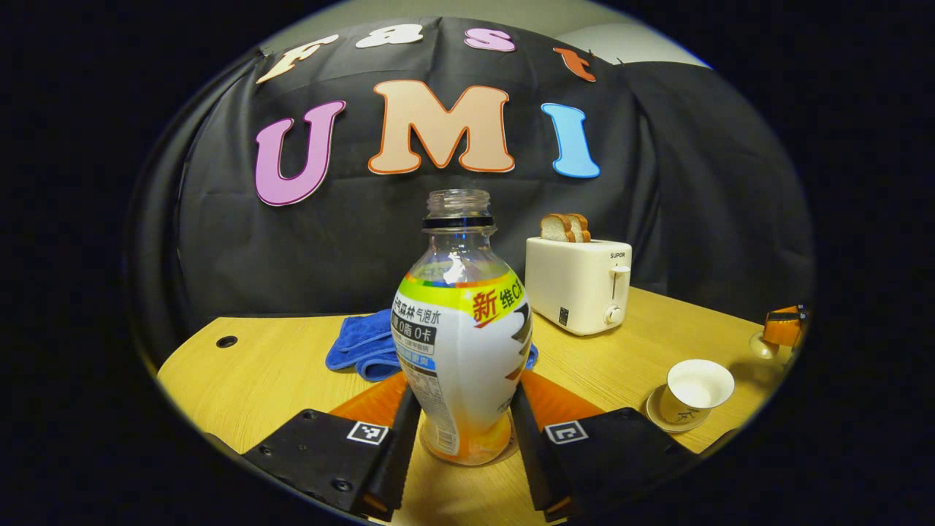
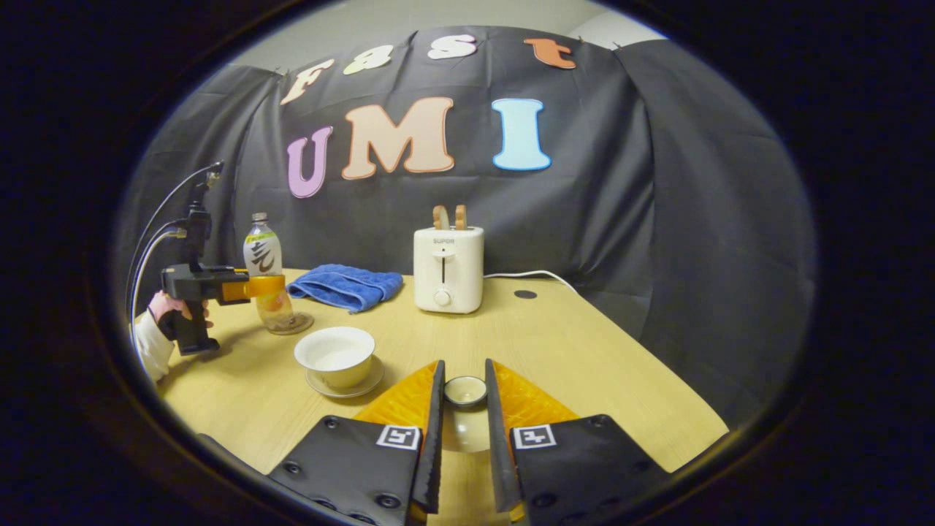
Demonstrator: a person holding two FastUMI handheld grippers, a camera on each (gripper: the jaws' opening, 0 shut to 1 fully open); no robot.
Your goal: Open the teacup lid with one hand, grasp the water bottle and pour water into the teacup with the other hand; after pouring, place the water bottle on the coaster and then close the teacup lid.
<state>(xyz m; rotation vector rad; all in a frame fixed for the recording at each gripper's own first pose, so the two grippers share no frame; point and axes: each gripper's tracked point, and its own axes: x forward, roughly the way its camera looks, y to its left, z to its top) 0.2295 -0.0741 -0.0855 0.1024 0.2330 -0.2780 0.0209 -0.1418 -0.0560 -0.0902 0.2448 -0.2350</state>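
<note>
L gripper (image 1: 465, 446) grips water bottle (image 1: 462, 343) on coaster (image 2: 291, 324), left of teacup (image 2: 335, 356); R gripper (image 2: 464, 446) pinches teacup lid (image 2: 465, 391).

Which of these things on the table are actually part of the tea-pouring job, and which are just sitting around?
Part of the job:
- clear plastic water bottle with bright label, between the left gripper fingers
- round coaster under it
- white teacup on saucer
- small round lid in the right gripper

Just lying about:
- cream toaster with bread
- blue cloth

bottle (image 1: 462, 343): clear glossy plastic, printed wrap
teacup (image 2: 335, 356): glossy glazed ceramic
towel (image 2: 345, 286): soft, nubby cloth
table (image 2: 584, 365): smooth wood-grain finish
toaster (image 2: 447, 269): smooth satin plastic
</note>
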